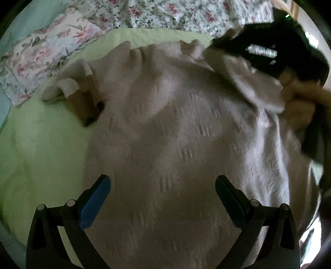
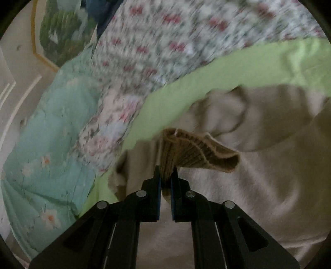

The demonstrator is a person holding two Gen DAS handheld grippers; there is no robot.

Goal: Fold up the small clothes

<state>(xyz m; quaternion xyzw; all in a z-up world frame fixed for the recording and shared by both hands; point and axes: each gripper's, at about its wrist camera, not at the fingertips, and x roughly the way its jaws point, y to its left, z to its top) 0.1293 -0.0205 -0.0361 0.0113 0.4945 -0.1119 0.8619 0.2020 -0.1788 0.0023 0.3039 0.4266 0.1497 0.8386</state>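
A beige knitted sweater (image 1: 175, 124) lies spread on a light green sheet (image 1: 41, 144). My left gripper (image 1: 162, 180) hovers open over its body, with nothing between the blue pads. One sleeve with a brown ribbed cuff (image 1: 86, 97) lies folded at the upper left. At the upper right, my right gripper (image 1: 227, 47) lifts the other sleeve, with a person's hand (image 1: 300, 103) behind it. In the right wrist view my right gripper (image 2: 166, 171) is shut on the ribbed cuff (image 2: 196, 151) of that sleeve, above the sweater (image 2: 258, 186). This view is motion-blurred.
A floral quilt (image 1: 165, 14) borders the green sheet (image 2: 227, 68) at the far side. The same floral quilt (image 2: 155, 41) and a teal flowered cover (image 2: 51, 144) lie to the left in the right wrist view. A wall with a framed picture (image 2: 58, 33) stands beyond.
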